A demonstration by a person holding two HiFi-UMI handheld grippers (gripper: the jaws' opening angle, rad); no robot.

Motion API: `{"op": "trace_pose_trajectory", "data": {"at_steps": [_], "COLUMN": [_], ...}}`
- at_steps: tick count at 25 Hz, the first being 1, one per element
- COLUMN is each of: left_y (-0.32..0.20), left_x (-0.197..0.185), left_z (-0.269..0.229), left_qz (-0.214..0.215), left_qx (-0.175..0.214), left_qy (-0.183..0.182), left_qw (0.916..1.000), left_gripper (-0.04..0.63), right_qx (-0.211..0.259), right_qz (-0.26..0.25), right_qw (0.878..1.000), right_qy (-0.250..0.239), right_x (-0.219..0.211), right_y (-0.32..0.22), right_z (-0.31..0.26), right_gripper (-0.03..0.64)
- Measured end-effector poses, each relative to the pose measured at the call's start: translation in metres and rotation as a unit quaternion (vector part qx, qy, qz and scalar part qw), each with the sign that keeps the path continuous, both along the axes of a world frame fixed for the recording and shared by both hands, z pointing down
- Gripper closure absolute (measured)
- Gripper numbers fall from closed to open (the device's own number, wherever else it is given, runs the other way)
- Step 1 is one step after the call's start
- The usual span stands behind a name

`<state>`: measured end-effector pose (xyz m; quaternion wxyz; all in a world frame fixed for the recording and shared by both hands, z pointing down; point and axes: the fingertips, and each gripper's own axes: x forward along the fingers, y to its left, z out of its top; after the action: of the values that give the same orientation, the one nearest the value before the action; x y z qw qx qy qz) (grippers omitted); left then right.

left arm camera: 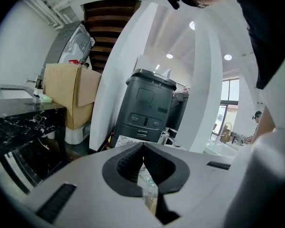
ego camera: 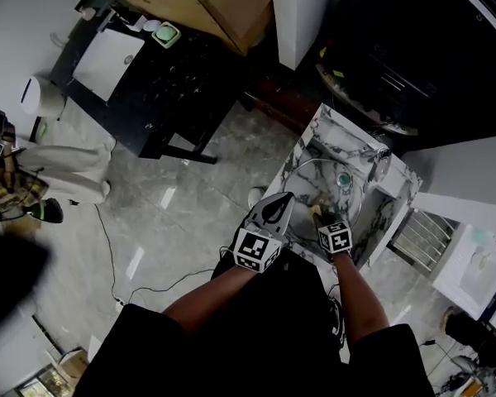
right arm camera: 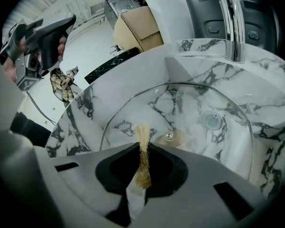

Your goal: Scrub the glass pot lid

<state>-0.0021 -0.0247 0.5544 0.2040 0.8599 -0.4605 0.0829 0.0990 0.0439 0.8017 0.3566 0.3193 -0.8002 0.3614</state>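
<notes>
Glass pot lid lies just beyond right tongs clamping a scrubber.

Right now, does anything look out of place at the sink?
Nothing looks spilled or broken. The glass lid lies in the sink, seemingly knob down. The right gripper pinches the scrub pad edge-on. The left gripper is shut on nothing and aimed elsewhere, so nothing steadies the lid.

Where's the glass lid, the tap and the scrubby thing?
glass pot lid [right arm camera: 169, 136]: right gripper view, its centre screw.
tap [right arm camera: 232, 23]: right gripper view, chrome spout.
scrubber [right arm camera: 142, 139]: right gripper view, tan fibres.
</notes>
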Motion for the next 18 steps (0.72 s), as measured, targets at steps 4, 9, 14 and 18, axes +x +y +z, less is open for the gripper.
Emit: {"op": "trace_pose_trajectory", "data": {"at_steps": [4,9,14,18], "left_y": [-0.002,-0.005,-0.006,-0.005], "left_x": [-0.005,-0.009,-0.011,-0.015], "left_z": [-0.002,0.001,0.006,0.003], "left_qz": [0.002,0.001,0.001,-0.002], "left_qx": [-0.001,-0.004,-0.012,-0.018], "left_qy": [-0.006,-0.005,-0.003,0.006], "left_qw": [1.0000,1.0000,0.9999,0.9998], "left_gripper": [0.580,0.580,0.580,0.580], "right_qx": [-0.007,-0.010,-0.004,-0.002], "right_qz": [-0.014,-0.026,-0.040,-0.043], "right_qw": [1.000,1.000,0.999,0.999], "right_qy": [-0.002,0.002,-0.001,-0.001], "right_x": [-0.004,-0.004,-0.016,-0.026], "right_y": [-0.004,-0.009,-0.019,-0.023], "right_z": [0.003,0.011,0.008,0.009], "right_gripper": [0.563,0.563,0.563,0.563]}}
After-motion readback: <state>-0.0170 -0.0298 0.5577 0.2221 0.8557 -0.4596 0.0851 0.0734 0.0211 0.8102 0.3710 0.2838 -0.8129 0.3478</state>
